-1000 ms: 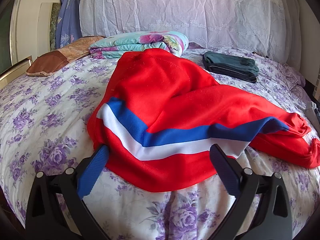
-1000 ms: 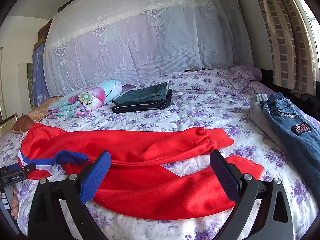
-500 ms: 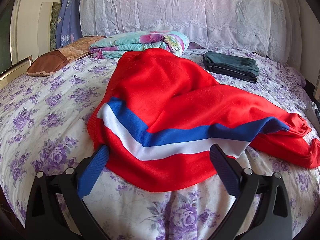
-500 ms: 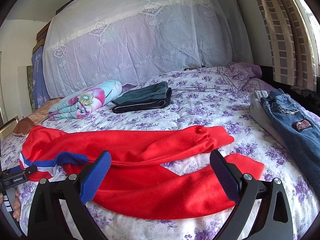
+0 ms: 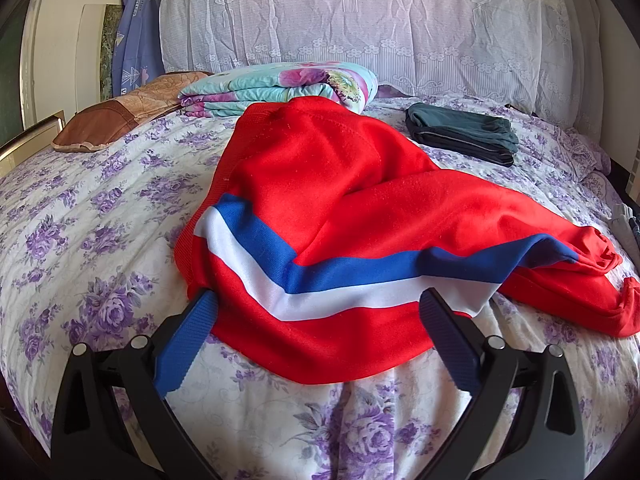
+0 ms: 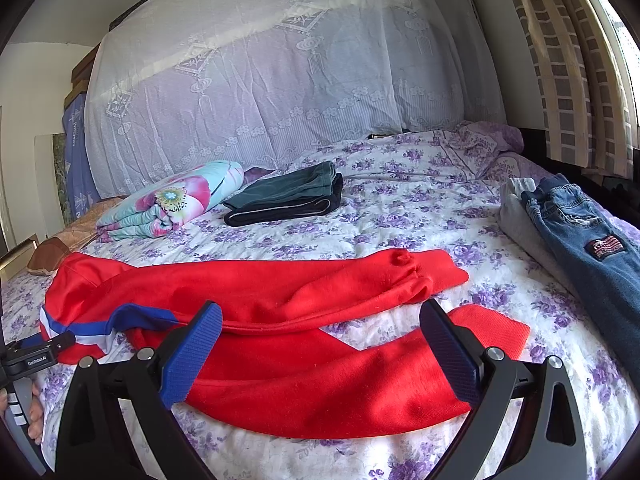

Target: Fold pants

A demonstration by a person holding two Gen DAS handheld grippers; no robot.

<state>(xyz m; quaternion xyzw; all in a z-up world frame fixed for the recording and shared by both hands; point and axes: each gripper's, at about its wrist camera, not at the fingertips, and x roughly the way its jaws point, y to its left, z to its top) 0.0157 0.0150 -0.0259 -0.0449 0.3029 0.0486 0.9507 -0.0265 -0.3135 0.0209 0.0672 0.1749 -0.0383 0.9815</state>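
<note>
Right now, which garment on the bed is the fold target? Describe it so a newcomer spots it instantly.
Start at the floral bedspread. Nearest the front edge, sprawled unfolded, lie the red pants, legs stretching toward the jeans. Unlike the dark folded pile farther back, they are bright red, with a blue-and-white stripe down the side.

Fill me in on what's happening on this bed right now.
A person with a gripper in each hand is about to fold the red pants, which lie spread and rumpled on the floral bedspread. The left gripper is open at the striped waist end, the right gripper open over the legs. Neither grips cloth yet.
</note>
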